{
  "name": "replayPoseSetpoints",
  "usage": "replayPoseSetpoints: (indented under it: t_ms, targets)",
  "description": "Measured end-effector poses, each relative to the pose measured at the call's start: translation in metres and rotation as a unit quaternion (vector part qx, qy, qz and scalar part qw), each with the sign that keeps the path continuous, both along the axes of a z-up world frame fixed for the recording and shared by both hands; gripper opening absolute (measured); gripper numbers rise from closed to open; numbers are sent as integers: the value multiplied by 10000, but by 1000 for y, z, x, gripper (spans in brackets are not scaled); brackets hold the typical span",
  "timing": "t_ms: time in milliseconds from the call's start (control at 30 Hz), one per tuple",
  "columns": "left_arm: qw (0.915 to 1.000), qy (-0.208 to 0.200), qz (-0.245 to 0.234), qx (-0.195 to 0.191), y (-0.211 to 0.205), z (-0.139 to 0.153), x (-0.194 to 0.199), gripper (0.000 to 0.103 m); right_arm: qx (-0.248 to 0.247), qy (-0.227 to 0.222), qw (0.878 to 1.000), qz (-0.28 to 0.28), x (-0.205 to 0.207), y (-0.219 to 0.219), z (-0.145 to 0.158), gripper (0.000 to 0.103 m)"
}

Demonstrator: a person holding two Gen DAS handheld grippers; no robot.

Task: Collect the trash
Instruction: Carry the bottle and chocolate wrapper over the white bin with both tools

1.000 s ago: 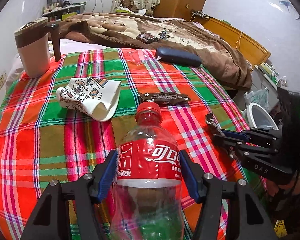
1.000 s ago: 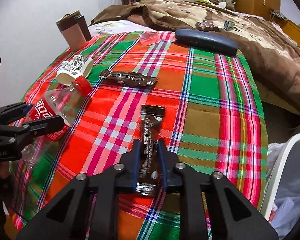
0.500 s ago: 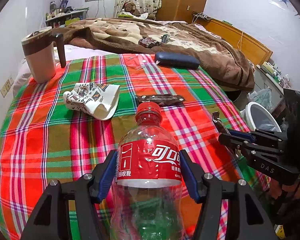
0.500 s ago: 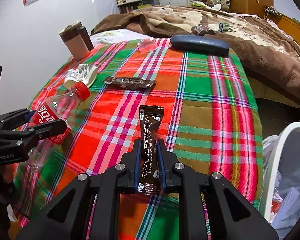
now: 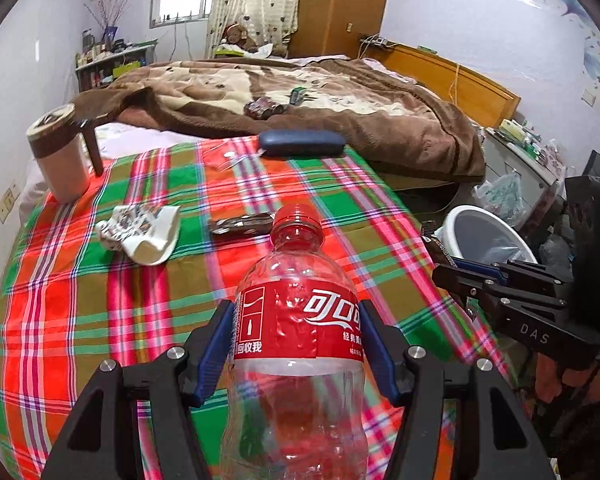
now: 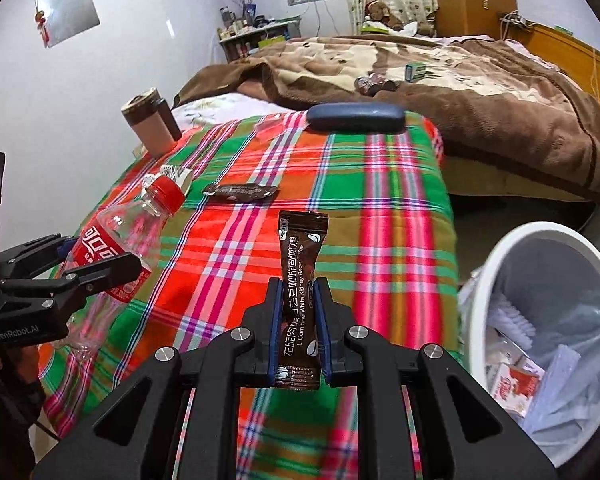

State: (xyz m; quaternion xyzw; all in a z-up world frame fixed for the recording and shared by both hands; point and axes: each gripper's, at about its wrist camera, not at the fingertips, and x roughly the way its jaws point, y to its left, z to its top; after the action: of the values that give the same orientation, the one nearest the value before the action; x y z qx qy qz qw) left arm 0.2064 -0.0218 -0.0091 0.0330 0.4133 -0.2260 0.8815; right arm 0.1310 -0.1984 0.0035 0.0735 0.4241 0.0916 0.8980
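While bin (image 6: 488,280) sits beside bed edge (image 6: 448,208).

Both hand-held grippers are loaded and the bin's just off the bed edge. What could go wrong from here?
1. The left hand-held gripper pinches a thin empty cola bottle on its slick label; it may buckle or slip.
2. The right hand-held gripper holds the coffee sachet by its lower half; released short of the white trash bin, it could land on the floor.
3. A second sachet and a crumpled paper cup remain on the plaid blanket.
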Motion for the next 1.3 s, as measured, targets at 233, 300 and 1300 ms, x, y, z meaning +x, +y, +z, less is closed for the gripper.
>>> replayPoseSetpoints:
  t_ms: [233, 300, 1300]
  targets:
    - [9996, -134, -236, -7, -37, 12, -15, 61, 43, -191, 9992, -339, -22, -35, 14, 16]
    - [9994, -161, -319, 28, -51, 13, -19, 61, 34, -230, 9988, -439, -29, -45, 17, 16]
    - [9871, 156, -1590, -96, -278, -14, -23, 61, -183, 183, 9801, -1968, -61, -192, -13, 16]
